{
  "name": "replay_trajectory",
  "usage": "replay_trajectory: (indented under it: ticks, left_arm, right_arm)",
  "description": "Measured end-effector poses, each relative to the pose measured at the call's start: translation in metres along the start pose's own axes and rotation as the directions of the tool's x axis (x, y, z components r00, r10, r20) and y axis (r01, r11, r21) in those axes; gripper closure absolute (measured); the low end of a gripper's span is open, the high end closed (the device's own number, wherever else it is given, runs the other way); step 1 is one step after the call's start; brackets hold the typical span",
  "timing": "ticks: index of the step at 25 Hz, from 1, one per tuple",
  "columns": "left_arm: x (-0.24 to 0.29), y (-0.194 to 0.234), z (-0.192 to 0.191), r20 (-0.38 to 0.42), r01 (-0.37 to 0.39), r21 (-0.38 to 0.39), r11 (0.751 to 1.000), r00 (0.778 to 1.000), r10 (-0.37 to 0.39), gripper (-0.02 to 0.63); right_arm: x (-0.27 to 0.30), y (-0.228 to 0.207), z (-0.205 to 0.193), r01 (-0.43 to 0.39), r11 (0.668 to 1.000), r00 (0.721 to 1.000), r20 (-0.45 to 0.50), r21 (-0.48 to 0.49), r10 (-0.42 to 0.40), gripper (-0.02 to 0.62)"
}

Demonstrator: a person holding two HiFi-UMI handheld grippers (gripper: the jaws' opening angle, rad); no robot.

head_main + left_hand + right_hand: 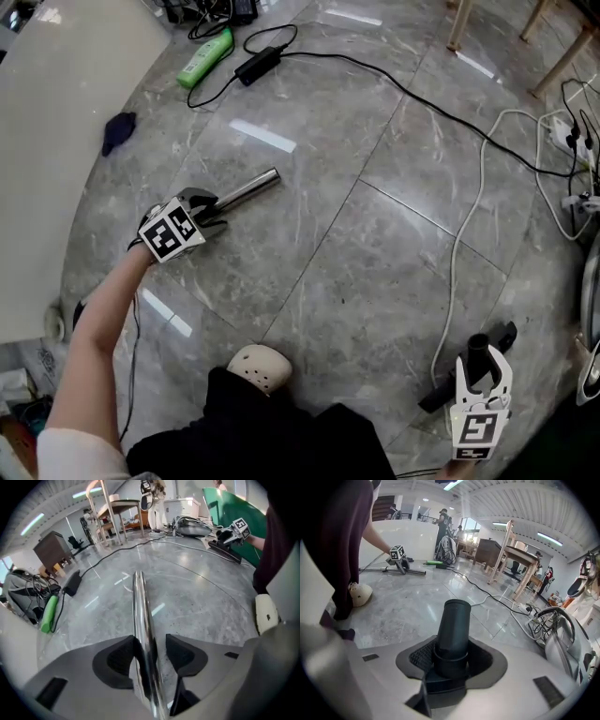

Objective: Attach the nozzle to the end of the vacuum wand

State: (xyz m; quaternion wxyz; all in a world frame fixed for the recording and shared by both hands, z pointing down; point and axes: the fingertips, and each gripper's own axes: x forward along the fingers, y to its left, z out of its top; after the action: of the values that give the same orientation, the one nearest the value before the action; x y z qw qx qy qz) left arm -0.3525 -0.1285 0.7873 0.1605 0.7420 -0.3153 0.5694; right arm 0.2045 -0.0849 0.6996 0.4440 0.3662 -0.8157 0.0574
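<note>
wand (248, 189) flat, tip up-right | left gripper (149, 656) jaws apart astride it, perhaps touching | right gripper (452, 660) clamps nozzle (452, 623)

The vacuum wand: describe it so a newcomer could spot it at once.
On the grey marble floor, find the left gripper. The vacuum wand lies between its open jaws: the only shiny metal tube, unlike the green bottle beyond.

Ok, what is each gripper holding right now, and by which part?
Right gripper is clamped on the black nozzle at its round neck. Left gripper holds nothing: the chrome wand lies between its open jaws, ungripped.
</note>
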Motion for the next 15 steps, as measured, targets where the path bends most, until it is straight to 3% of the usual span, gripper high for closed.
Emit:
replay_trajectory:
  ticks: [3, 7, 15]
  left_arm:
    - [0.003, -0.006, 0.001, -0.070, 0.042, 0.033, 0.999, 0.997, -0.039, 0.437]
    - [-0.001, -0.008, 0.000, -0.114, 0.019, 0.041, 0.999, 0.993, -0.014, 0.443]
    - [-0.022, -0.037, 0.018, -0.088, 0.086, 0.147, 0.985, 0.993, -0.074, 0.442]
  right_arm:
    - [0.001, 0.001, 0.001, 0.003, 1.000, 1.000, 0.007, -0.004, -0.003, 0.400]
    - [0.000, 0.001, 0.001, 0.004, 1.000, 1.000, 0.012, -0.006, -0.004, 0.400]
    - [-0.001, 0.000, -0.001, 0.013, 1.000, 1.000, -0.012, -0.011, -0.013, 0.400]
